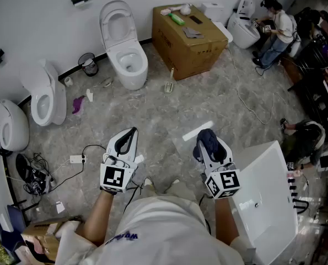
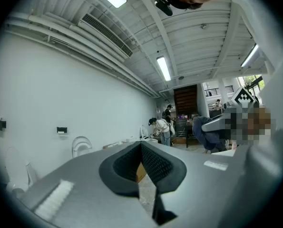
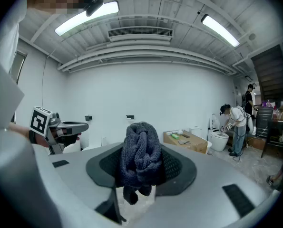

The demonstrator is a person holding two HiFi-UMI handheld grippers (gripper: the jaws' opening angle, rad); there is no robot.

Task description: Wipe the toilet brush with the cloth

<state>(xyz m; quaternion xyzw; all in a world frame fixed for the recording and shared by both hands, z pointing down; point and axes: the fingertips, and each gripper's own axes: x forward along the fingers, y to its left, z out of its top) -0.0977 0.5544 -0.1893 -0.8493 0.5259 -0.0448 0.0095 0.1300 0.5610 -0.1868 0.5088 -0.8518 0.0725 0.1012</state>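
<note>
While the person stands on the grey marbled floor (image 1: 208,106), both grippers are held out in front at about the same height, well apart. The right gripper (image 1: 208,138) is clamped on a dark blue knitted cloth (image 3: 140,153); the cloth is bunched between the pads, bulges above the tips and hangs a little below them. The left gripper (image 2: 141,146) has its jaws closed, the pads meeting at the tips with nothing between them.

Ahead against the wall stands a white toilet (image 1: 125,51) with its lid up. A cardboard box (image 1: 188,43) stands just to its right, with a green bottle (image 1: 177,19) on top. A small black wastebasket (image 1: 88,64) stands left of the toilet. A white panel (image 1: 265,197) lies beside the right gripper. Farther off, another person (image 1: 277,29) bends over a second toilet (image 1: 243,29).
</note>
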